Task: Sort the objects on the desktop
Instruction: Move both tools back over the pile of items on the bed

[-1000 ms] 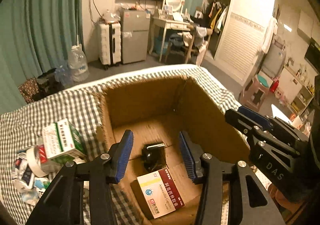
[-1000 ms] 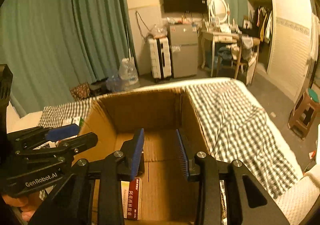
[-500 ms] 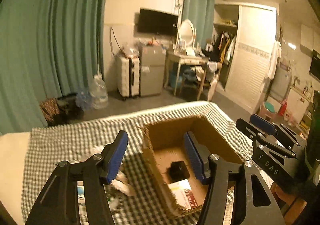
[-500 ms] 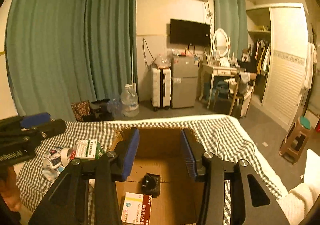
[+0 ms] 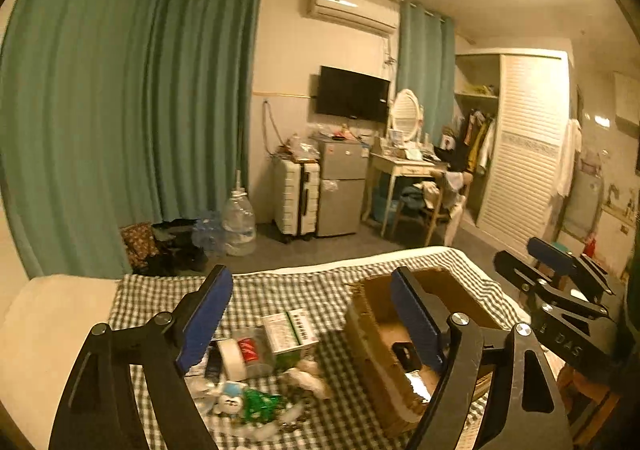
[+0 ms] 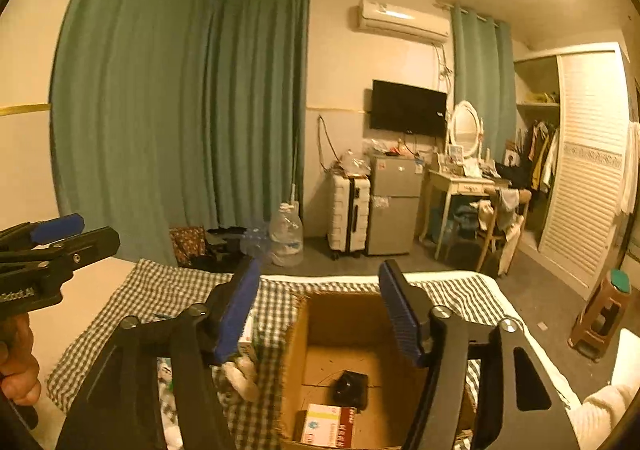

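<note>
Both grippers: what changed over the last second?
Both pulled up and back from the box, so it sits smaller and lower in each view. The left gripper and right gripper were narrower over the box; their jaws are opening, nothing between them. Unchanged: the black item and medicine pack lie in the box, clutter beside it.

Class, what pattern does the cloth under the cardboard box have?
A green-and-white check; the cloth shows best in the right wrist view, around the cardboard box.
</note>
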{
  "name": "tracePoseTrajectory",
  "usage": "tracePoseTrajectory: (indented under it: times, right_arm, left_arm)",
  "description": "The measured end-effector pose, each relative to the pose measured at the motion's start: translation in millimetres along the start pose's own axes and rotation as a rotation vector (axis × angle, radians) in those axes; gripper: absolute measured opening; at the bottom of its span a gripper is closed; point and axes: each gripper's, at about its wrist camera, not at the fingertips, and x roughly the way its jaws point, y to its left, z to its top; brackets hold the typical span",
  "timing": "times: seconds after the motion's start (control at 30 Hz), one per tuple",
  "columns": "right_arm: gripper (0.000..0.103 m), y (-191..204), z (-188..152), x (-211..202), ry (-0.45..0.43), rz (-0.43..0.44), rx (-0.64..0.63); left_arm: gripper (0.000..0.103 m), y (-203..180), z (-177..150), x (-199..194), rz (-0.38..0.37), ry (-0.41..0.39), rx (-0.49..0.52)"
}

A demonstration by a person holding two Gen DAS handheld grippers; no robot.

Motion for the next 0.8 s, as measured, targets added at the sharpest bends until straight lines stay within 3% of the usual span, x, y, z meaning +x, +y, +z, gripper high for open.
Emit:
tracePoseTrajectory:
  times: [0.27, 0.5, 0.8]
  right_arm:
    - [0.073, 38, -2, -11, -0.023, 0.053, -0.033]
    - [0.082, 59, -4, -5, -0.012, 0.098, -0.048]
    - [0.084, 79, -14, 6, 0.031, 0.164, -0.066]
  left_arm:
    - [0.094, 56, -6, -18, 0.088, -0.014, -0.082]
    - [0.094, 101, -24, -17, 0.167, 0.004, -0.125]
    - [0.097, 133, -46, -2, 0.246, 0.059, -0.099]
